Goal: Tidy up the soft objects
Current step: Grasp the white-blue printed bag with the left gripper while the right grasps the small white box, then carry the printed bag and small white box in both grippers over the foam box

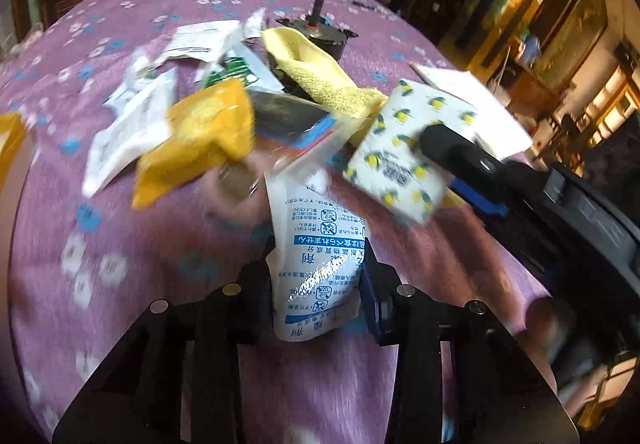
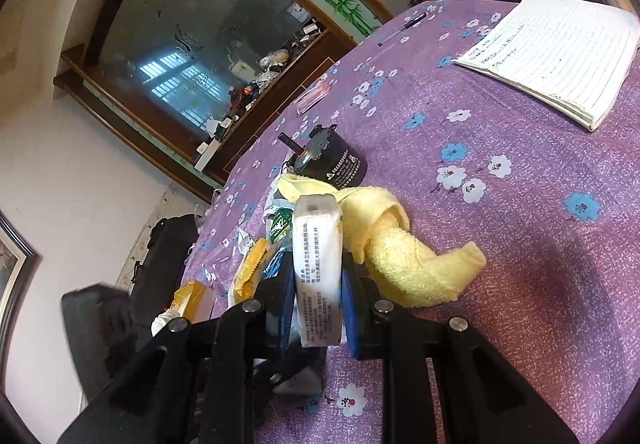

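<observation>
The left gripper (image 1: 320, 284) squeezes a white packet with blue writing (image 1: 316, 244), low in the middle of the left wrist view. The right gripper (image 2: 318, 308) pinches a tissue pack (image 2: 318, 276), low in the middle of the right wrist view. In the left view, that same pack shows its lemon print (image 1: 404, 152) at the right.

Both soft things are held just above the purple flowered tablecloth (image 2: 520, 244). Past them lies a pile: an orange packet (image 1: 200, 136), a white pouch (image 1: 128, 132) and a yellow towel (image 2: 400, 256), with a black motor (image 2: 336, 160) behind. A notebook (image 2: 560, 52) sits in the upper right.

To do this well, I think each hand should keep a soft, steady squeeze. Move slowly, because the picture looks blurry. Set each thing down flat, away from the pile, before letting go.
</observation>
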Demonstrator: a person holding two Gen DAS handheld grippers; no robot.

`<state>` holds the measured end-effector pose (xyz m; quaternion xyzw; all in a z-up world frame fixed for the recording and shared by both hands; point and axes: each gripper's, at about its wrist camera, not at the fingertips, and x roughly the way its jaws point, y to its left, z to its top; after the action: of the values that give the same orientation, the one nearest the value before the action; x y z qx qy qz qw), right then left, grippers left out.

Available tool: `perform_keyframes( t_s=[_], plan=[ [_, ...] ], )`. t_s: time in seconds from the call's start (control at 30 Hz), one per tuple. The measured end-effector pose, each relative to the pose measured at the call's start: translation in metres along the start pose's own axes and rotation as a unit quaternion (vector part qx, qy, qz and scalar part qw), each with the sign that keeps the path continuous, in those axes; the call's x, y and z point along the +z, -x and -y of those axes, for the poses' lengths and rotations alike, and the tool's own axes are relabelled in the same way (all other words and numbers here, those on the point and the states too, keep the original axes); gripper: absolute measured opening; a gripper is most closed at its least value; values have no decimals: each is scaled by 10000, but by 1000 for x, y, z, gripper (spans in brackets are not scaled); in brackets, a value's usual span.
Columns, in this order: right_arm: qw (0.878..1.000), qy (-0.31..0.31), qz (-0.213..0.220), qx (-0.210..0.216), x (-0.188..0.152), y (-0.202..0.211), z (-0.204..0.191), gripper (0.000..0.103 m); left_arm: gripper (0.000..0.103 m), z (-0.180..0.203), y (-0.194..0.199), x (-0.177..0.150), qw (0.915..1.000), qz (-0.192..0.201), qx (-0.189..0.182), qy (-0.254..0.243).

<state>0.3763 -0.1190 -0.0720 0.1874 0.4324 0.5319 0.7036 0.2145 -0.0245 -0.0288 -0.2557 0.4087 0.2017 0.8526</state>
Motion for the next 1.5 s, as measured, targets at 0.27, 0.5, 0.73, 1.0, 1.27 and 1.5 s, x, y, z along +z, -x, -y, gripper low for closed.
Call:
perform_keyframes(
  t_s=[0.27,0.5,0.73,1.0,1.27,1.5],
  plan=[
    [9979,376,-155,-505,-8,2,-16,19,35,-29,38,-26,9953,129,-472,839],
    [9955,620,217,-682,-14,40,-59,18,35,-62,93,-37,9861,453,-953,1280],
    [9935,1123,160,97,-16,37,-140,18,35,-98,156,-35,9749,1109,-1046,1620],
    [9857,1367,-321,937,-41,-2,-195,18,35,-148,199,-49,9658,1450,-799,1994],
    [9700,1578,-1052,1520,-73,-42,-228,18,35,-217,250,-83,9456,1927,-84,2620],
    [9440,1849,-2062,1792,-120,-78,-246,18,35,-252,246,-104,9402,1704,274,2935]
  ],
)
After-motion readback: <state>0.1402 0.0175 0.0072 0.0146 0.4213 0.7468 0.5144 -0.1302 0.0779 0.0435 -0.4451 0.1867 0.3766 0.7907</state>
